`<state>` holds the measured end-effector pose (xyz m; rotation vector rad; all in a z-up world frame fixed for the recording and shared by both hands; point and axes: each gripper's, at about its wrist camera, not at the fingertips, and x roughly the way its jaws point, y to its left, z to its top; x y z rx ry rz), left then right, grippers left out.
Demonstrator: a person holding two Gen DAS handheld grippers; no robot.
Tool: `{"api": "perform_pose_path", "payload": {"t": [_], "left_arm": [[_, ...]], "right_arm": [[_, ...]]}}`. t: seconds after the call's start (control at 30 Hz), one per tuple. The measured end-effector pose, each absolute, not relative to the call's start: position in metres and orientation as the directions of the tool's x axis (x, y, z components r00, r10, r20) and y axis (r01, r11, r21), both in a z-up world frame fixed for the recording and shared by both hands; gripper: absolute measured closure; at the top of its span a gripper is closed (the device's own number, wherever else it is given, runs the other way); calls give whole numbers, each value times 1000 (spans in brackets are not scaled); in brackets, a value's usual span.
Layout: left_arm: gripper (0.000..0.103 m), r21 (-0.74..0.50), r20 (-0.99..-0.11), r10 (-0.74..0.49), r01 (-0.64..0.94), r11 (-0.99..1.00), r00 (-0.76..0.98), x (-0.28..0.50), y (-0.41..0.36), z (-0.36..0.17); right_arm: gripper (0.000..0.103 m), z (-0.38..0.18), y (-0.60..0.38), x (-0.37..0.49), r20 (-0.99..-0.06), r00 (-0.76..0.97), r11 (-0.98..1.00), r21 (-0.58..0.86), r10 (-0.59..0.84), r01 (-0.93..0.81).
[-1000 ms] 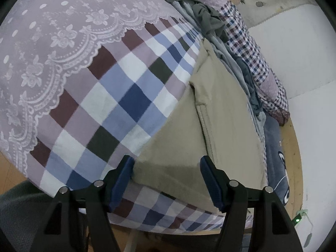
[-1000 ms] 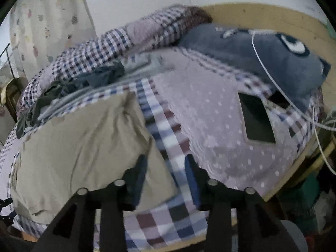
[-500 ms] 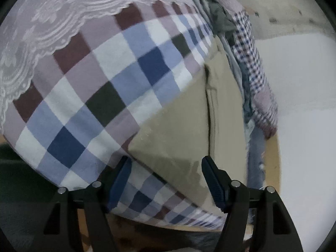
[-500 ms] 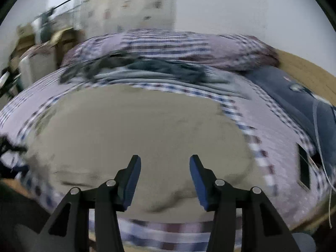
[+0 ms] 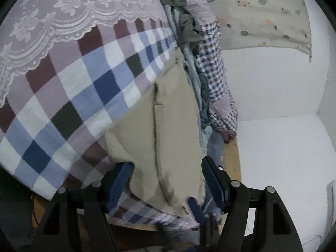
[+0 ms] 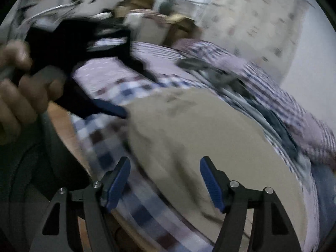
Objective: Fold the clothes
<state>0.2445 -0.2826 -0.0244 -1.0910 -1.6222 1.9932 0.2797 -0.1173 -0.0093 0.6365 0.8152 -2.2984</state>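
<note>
The tan garment (image 5: pixel 168 130) lies flat on the checked bedspread (image 5: pixel 88 96), at the near edge of the bed. Its lower hem reaches in between the spread jaws of the left gripper (image 5: pixel 167 180). Both jaws stand wide apart and hold nothing. In the right wrist view, the right gripper (image 6: pixel 164 178) is likewise open and empty, with the same garment (image 6: pixel 205 138) just ahead of and between its jaws.

The likeliest slip, as I judge it, is a pinch that takes in the bedspread along with the garment, since the hem lies flush on the cover just ahead of the jaws. That would drag the bedding up with the fold. A second risk is catching only one layer of the cloth, so the fold comes out skewed. The right view is heavily blurred, so aiming that gripper at a corner looks uncertain.

The left view alone shows the pile of rumpled clothes (image 5: pixel 189 33) beyond the far edge of the garment, the seam running up the cloth from between the jaws, and the lace panel (image 5: pixel 69 14) well past the left jaw. The right view alone shows the person's hand (image 6: pixel 23 88) wrapped around the left gripper (image 6: pixel 109 108), whose blue tip sits at the garment's edge, up and left of the right gripper's jaws.
</note>
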Motion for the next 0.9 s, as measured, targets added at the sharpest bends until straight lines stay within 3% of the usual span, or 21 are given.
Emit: {"api": "perform_pose_path", "payload": {"t": [0.27,0.33,0.4,0.47,0.6,0.7,0.8,0.9], "left_arm": [[30,-956,-293,734,171,-239,-613,236,-281,-18],[30,-957,-290,733,180,-228,-615,241,-286,-20],[30,-959,-282,731,183,-215,-622,240,-289,-20],[30,-961,-276,722,183,-207,-634,243,-294,-19],[30,-966,-257,695,192,-172,-671,253,-307,-17],[30,-965,-261,636,182,-188,-726,268,-320,-9],[22,-956,-292,599,203,-213,-745,274,-326,-9],[22,-941,-336,611,228,-250,-717,267,-320,-13]], "right_arm": [[33,-46,-178,266,-606,-689,-524,-466,-398,713],[43,-54,-186,261,-604,-693,-515,-480,-393,710],[63,-58,-189,256,-600,-703,-511,-496,-383,702],[71,-62,-191,251,-595,-712,-506,-513,-372,693],[99,-55,-190,243,-594,-711,-529,-493,-376,691],[101,-46,-188,245,-596,-701,-539,-469,-391,700],[101,-36,-187,248,-587,-699,-549,-453,-410,702],[101,-28,-188,252,-577,-700,-559,-443,-420,701]]}}
